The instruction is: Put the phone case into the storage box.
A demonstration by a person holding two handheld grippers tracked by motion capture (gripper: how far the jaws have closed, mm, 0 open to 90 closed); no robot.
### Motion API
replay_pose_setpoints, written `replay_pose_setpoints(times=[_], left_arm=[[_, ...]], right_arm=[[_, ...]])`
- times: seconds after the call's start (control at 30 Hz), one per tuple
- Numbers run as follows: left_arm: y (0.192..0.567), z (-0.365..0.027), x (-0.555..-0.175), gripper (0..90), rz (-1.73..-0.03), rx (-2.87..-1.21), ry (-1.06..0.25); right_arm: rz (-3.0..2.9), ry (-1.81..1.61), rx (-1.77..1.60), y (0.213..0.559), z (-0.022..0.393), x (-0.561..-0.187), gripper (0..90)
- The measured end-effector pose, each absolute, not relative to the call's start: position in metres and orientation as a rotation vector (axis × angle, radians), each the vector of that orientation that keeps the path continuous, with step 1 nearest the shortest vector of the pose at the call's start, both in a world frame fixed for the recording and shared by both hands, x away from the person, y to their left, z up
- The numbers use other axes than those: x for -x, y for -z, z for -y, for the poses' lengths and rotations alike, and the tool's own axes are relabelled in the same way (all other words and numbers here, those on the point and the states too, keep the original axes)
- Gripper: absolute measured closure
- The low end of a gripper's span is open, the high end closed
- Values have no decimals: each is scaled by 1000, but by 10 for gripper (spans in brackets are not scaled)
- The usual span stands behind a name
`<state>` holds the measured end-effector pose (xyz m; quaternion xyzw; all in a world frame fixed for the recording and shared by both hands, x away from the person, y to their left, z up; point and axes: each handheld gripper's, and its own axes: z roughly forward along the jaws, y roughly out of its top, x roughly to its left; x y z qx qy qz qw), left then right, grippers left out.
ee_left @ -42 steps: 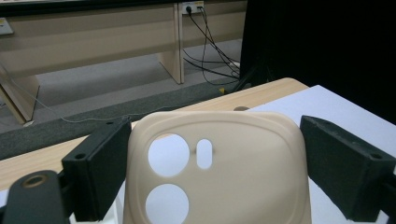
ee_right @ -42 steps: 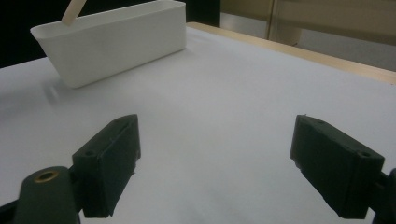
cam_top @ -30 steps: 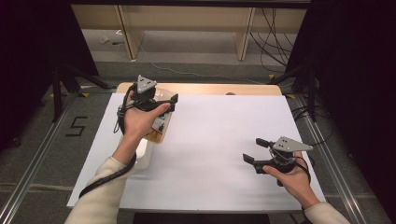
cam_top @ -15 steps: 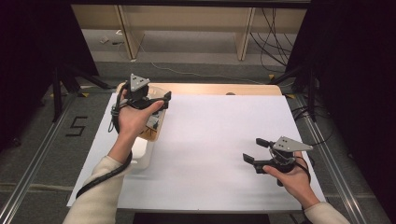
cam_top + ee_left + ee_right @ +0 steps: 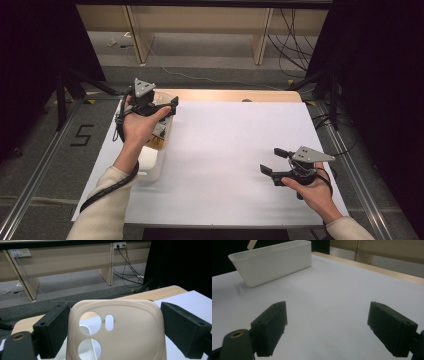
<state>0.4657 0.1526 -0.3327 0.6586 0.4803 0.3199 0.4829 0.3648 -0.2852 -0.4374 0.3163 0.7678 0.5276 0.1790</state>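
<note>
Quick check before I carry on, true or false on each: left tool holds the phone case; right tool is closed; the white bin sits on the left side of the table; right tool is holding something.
The left tool grips the beige soft phone case with camera cut-outs: true.
The right tool is closed: false, its jaws stand wide apart.
The white plastic bin sits at the table's left side: true.
The right tool holds something: false, nothing lies between its jaws, just white paper sheet.

The left gripper (image 5: 161,107) now sits farther toward the table's far edge than a second ago. With it goes the beige phone case (image 5: 116,332) clamped between its jaws, now farther beyond the white bin (image 5: 150,162).
</note>
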Motion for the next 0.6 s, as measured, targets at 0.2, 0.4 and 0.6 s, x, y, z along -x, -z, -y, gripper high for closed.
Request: replay_pose_setpoints(times=[0.2, 0.4, 0.6], left_arm=[[333, -157, -467, 116, -1181, -1598, -793], [334, -159, -467, 116, -1189, -1595, -797], [335, -162, -468, 116, -1201, -1590, -806]], right_arm=[[-2171, -1492, -894, 437, 285, -365, 168], [-2171, -1493, -893, 437, 285, -365, 168], [-2171, -1493, -893, 437, 285, -365, 168]])
